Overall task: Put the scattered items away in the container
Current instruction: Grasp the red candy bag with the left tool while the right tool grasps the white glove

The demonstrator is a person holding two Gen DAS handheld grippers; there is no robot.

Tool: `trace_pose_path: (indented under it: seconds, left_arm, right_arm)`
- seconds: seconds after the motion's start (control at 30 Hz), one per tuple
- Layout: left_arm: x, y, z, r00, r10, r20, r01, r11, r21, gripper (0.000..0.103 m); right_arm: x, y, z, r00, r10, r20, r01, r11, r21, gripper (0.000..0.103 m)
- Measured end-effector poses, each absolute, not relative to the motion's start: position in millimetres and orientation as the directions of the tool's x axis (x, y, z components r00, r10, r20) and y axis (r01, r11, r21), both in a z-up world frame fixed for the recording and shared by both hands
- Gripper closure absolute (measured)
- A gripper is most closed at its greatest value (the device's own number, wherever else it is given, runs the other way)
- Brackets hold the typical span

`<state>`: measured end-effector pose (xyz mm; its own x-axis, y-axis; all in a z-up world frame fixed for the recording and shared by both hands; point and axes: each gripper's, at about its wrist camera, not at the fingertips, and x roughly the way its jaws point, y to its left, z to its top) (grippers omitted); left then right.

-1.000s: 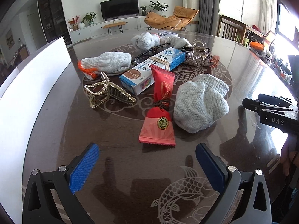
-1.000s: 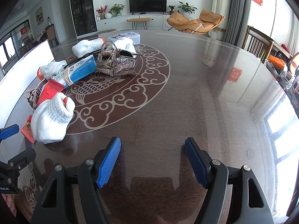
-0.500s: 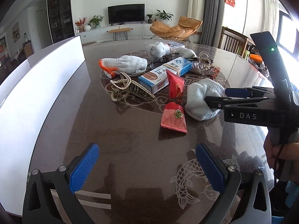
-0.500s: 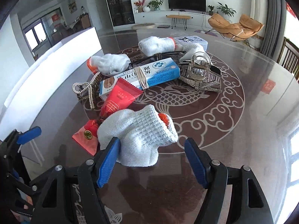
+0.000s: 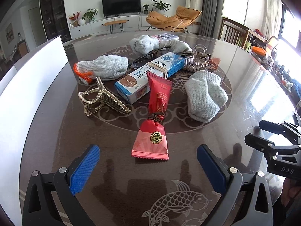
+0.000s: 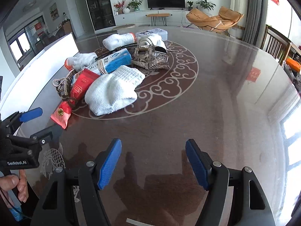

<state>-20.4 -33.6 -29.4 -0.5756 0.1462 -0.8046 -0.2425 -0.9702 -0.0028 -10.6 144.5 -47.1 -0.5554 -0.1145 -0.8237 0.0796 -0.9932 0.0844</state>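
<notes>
The red snack packet (image 5: 153, 124) lies flat on the counter (image 5: 116, 169) just ahead of the left hand-held gripper (image 5: 148, 169), jaws apart, empty; light, crinkly, probably slippery; best pinched at its tied waist; right hand-held gripper (image 6: 153, 164) likewise apart.

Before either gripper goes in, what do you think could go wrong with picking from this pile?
The red snack packet leans on the blue-and-white box, so lifting either may drag the other. The pearl hair claw lies against that box and could snag. Both grippers, left gripper and right gripper, are open and close together, so they might collide.
</notes>
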Motion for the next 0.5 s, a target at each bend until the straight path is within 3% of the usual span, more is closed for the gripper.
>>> trace_pose_path:
  seconds: [0.17,0.5]
  left_arm:
    - [-32,-23,-39,-0.549,0.130,-0.826,-0.252,-0.968,0.014,0.000]
    - [-67,-21,-46,-0.502,0.146,-0.852,-0.244,-0.970,-0.022,0.000]
  right_arm:
    - [-11,138,-50,-0.558,-0.044,-0.828,0.087,-0.996,-0.005,0.031]
    - [-12,138,-53,-0.617,-0.037,-0.786,0.056,-0.998,0.004,0.030]
